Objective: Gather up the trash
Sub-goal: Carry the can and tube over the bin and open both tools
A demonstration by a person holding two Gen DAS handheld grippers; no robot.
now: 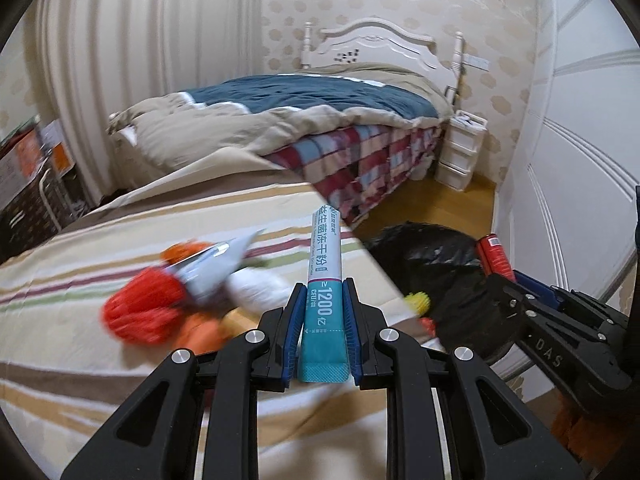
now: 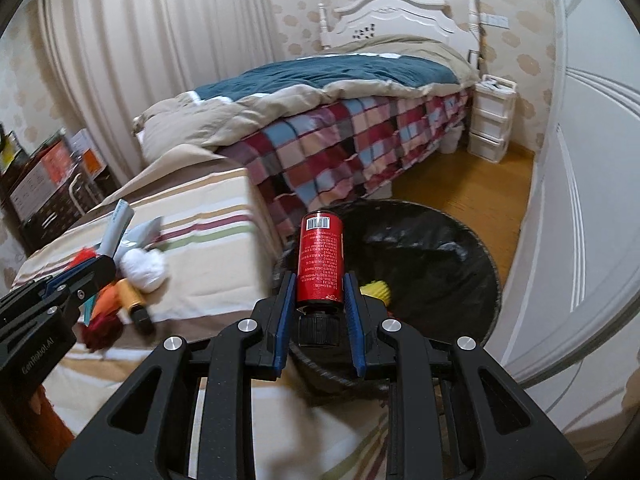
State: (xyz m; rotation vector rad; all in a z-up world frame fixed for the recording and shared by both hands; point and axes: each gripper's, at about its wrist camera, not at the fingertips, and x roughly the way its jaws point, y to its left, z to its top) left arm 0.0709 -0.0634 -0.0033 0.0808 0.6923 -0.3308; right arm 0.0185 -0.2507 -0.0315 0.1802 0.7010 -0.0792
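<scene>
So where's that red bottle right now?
The red bottle is clamped in the right gripper, cap toward the camera, hanging over the near rim of the black-lined trash bin beside the striped bed.

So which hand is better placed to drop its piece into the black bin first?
Right. Its tongs hold the red bottle directly over the bin's rim, while the left tongs hold the teal sachet above the striped cloth.

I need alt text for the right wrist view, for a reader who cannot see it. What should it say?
The right gripper is shut on a red bottle, cap toward the camera, held in front of a black-lined trash bin on the floor. At left, the left gripper holds a packet above a striped cloth with more litter on it. A bed stands behind.
</scene>
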